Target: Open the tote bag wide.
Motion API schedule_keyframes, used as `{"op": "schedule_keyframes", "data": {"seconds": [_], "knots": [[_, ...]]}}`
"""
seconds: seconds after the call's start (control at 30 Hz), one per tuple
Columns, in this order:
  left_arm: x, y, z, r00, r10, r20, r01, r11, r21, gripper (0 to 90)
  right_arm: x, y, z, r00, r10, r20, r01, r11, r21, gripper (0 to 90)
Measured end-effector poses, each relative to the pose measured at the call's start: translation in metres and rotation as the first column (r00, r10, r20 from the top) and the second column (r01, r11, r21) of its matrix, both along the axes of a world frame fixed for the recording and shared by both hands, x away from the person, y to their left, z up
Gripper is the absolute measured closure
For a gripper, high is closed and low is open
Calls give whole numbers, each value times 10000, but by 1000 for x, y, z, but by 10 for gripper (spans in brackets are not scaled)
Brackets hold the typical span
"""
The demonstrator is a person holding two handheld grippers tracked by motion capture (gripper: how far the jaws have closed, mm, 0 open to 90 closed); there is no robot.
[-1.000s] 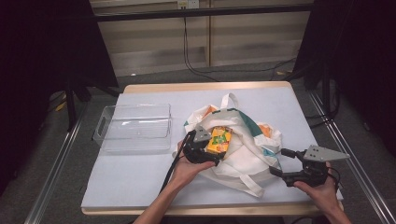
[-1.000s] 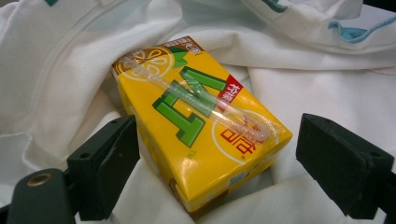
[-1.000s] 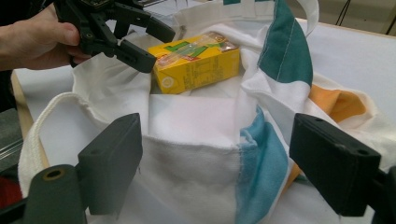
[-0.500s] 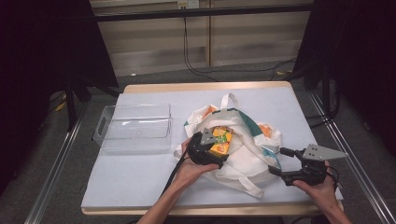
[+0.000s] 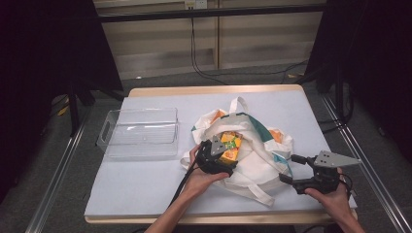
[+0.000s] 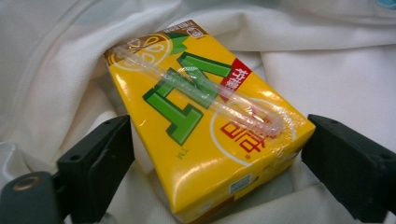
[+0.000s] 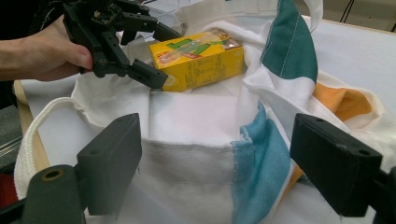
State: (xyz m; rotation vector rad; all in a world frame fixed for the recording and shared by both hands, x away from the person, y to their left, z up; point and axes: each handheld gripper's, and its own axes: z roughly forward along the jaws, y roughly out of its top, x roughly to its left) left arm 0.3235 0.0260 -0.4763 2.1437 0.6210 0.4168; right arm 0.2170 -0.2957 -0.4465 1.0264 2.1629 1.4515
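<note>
High view: your left gripper (image 5: 224,158) is at the juice carton (image 5: 230,146) inside the tote bag (image 5: 252,160). Your right gripper (image 5: 290,170) hangs unclenched by the bag's edge.

Left gripper view: jaws straddle the carton (image 6: 205,126), and I can't tell whether the pads press — their gap has just narrowed.

Right gripper view: the bag (image 7: 196,140) isn't pinched. Next — clamp and lift.

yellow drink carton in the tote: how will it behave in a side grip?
The yellow film-wrapped drink carton looks glossy, so it may slip. Its flat box sides probably won't roll. The white cloth tote bag beneath is soft, so it may tilt.
</note>
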Motion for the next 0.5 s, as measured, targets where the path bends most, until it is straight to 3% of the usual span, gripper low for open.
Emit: {"op": "schedule_keyframes", "data": {"seconds": [0.1, 0.2, 0.5], "knots": [[0, 1, 2, 10000, 10, -9, -10, 10000, -67, 154, 0, -1, 0, 10000, -34, -17, 34, 10000, 29, 164], [0, 4, 4, 9995, 126, -290, -134, 9995, -295, 170, 0, -2, 0, 10000, -7, -7, 7, 10000, 30, 167], [4, 15, 17, 9971, -236, -728, 175, 9964, -832, 253, 0, -2, 0, 10000, 20, 4, -20, 10000, 64, 167]]}}
